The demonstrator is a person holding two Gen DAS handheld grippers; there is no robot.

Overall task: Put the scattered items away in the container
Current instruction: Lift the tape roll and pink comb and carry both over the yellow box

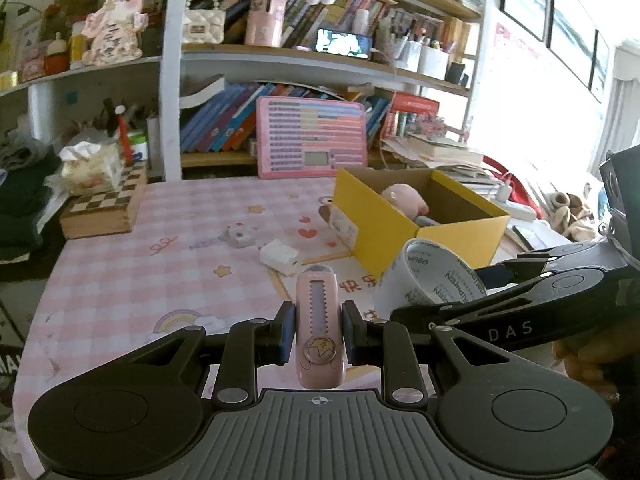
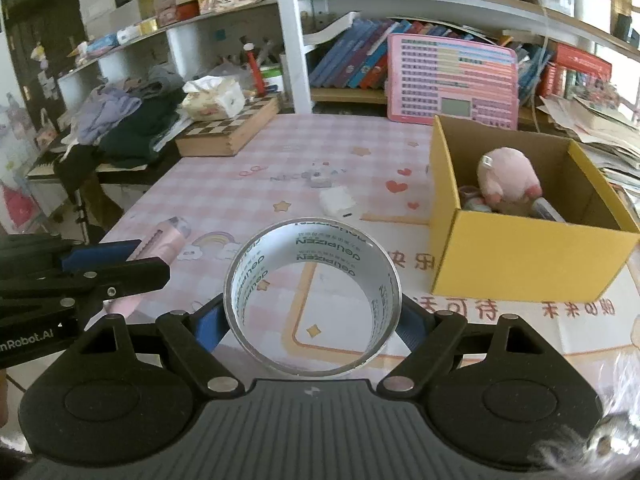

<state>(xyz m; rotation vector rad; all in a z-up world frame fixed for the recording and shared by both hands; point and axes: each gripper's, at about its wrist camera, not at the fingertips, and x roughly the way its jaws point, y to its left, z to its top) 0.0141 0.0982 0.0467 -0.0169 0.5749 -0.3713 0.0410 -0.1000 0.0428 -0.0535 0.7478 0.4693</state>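
My left gripper is shut on a pink utility knife, held above the pink checked tablecloth. My right gripper is shut on a roll of clear tape, its blue pads pressing the roll's two sides. The same tape roll shows in the left wrist view, just right of the knife. The yellow cardboard box stands to the right and holds a pink plush toy and other small items. A small white box and a little white figure lie on the cloth.
A chessboard box with a tissue pack sits at the table's far left. A pink learning tablet leans against the bookshelf behind the table. Clothes are piled at the left; papers are stacked at the right.
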